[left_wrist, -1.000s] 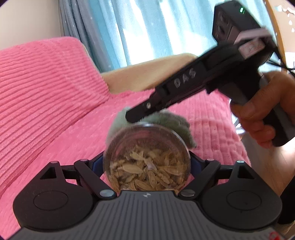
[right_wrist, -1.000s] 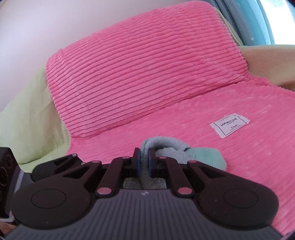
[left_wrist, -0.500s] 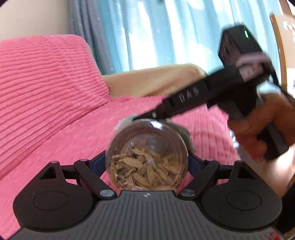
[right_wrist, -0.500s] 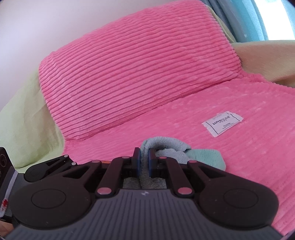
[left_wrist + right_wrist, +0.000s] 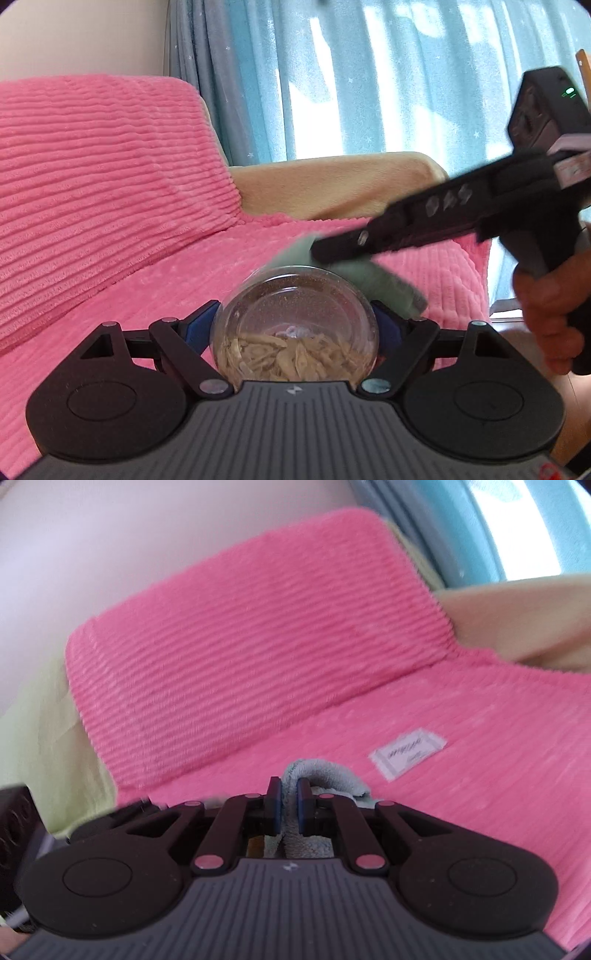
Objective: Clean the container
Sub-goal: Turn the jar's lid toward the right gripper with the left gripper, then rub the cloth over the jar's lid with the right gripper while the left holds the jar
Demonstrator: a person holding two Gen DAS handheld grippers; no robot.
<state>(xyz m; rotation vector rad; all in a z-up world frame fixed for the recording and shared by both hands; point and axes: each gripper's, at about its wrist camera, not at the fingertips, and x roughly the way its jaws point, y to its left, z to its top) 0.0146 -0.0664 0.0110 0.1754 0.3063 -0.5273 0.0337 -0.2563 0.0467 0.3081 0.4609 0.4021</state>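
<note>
Low in the frame, the left gripper (image 5: 297, 325) pinches a clear round jar (image 5: 295, 328) of dried flakes, while the right gripper (image 5: 288, 805), clamping a pale green fluffy cloth (image 5: 384, 284), presses on the jar's upper right.

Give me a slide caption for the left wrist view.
Left tool grips a clear container of dried pieces while right tool wipes it with green cloth.
</note>
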